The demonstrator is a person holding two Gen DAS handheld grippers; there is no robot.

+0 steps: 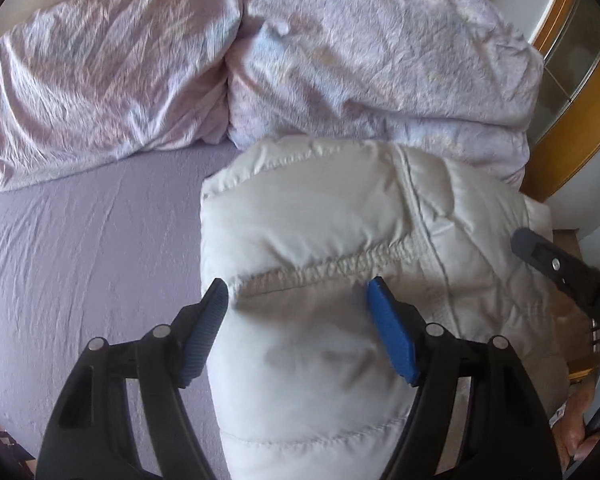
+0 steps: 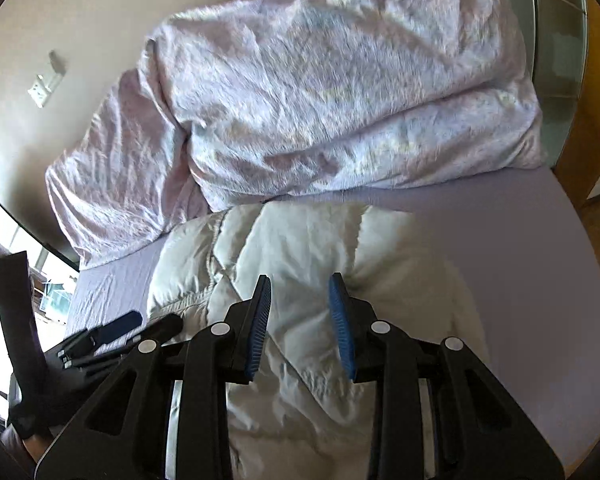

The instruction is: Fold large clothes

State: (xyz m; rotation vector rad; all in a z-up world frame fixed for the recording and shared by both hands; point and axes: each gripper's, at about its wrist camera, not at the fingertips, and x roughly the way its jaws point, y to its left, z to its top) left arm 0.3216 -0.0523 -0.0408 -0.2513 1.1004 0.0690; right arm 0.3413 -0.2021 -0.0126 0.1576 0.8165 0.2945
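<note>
Lying beneath both grippers, the white puffer jacket point(image 1: 320, 216) sits under wide left jaws, narrower right.

Puffy white jacket point(image 1: 324, 216) of slightly glossy quilted cloth, matt lilac sheet point(image 1: 92, 248), crinkled pink duvet point(image 2: 340, 92)

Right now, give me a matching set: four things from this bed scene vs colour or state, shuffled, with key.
Things:
1. puffer jacket
2. bed sheet
3. duvet
4. left gripper

Colour or state:
A. plain lilac, lying flat
B. pale pink, crumpled, piled at the far end
C. off-white, quilted
D. blue pads apart, over the jacket

Pairs: 1-C, 2-A, 3-B, 4-D
</note>
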